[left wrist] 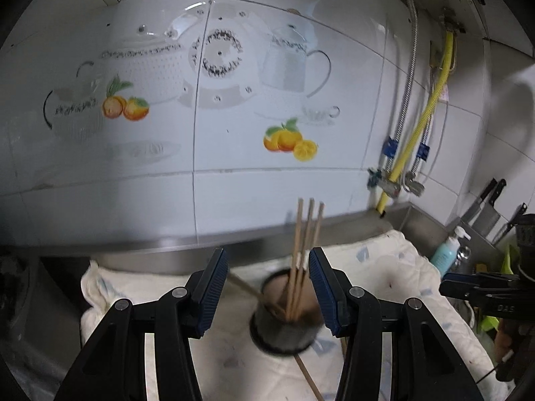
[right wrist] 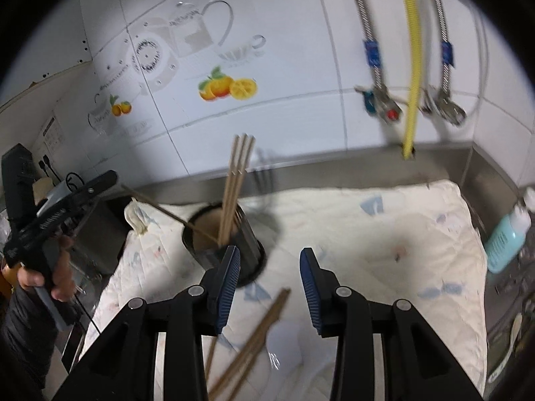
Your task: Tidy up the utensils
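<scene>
A dark round utensil holder (left wrist: pixel 284 330) stands on a white quilted cloth (left wrist: pixel 384 267), with three wooden chopsticks (left wrist: pixel 306 234) upright in it and one more leaning out to the left. My left gripper (left wrist: pixel 267 292) hovers in front of the holder, open, with nothing between its blue pads. In the right wrist view the same holder (right wrist: pixel 220 244) is ahead and left of my right gripper (right wrist: pixel 270 287). That gripper is open above several loose chopsticks (right wrist: pixel 257 337) lying on the cloth (right wrist: pixel 384 234). A hand holds the left gripper (right wrist: pixel 67 200) at the far left.
A tiled wall and a steel counter rim (left wrist: pixel 200 244) run behind the cloth. A yellow hose (right wrist: pixel 413 67) and braided metal hoses hang at the right. A blue pump bottle (right wrist: pixel 508 237) stands beside the cloth's right edge, with knives (left wrist: pixel 485 207) behind it.
</scene>
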Demonstrator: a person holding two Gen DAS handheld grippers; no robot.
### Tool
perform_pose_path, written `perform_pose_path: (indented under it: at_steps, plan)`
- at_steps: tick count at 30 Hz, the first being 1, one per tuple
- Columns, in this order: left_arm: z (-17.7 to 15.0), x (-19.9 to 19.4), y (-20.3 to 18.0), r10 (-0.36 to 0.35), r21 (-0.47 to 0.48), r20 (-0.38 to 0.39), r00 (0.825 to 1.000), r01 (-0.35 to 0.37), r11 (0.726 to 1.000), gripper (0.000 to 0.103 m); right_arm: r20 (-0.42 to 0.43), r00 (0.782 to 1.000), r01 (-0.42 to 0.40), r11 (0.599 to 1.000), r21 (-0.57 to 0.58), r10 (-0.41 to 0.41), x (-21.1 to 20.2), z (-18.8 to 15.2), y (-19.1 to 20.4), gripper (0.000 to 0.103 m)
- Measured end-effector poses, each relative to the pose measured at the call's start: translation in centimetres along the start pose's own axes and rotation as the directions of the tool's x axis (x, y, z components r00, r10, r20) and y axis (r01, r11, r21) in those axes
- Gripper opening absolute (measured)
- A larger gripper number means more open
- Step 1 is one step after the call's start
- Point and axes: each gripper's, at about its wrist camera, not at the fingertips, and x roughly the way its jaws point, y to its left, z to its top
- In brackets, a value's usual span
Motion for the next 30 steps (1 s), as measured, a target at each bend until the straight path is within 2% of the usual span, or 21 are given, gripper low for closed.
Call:
perform_pose_path:
  at_steps: [7,12,21,30]
  plan:
    - [-3.0,-1.3,-2.7,-0.009,0.034,-0.073,0.997,0.012,0.999,0.054,-0.073,0.997,0.027,0.997,0.07,-0.022,0.2,-3.8,-3.0,0.041]
    - [-5.9,-0.8,-4.4,-0.016,0.049,-0.149,0.989,0.024,0.999,0.054,-0.138,0.99,0.041,0.995,0.094,-0.028,1.1,-6.3,-3.8,0.041]
    - [-11.0,2.7,-4.4,-0.021,0.01,-0.295,0.955,0.025,1.0,0.054,-0.268,0.963,0.056,0.993,0.101,-0.027,4.2,-10.3,-3.4,0.041]
    - [-15.6,6.1,-3.0,-0.061,-0.059,-0.42,0.906,0.04,0.997,0.053,-0.334,0.942,0.092,0.986,0.141,-0.04,6.4,-11.9,-3.9,0.041]
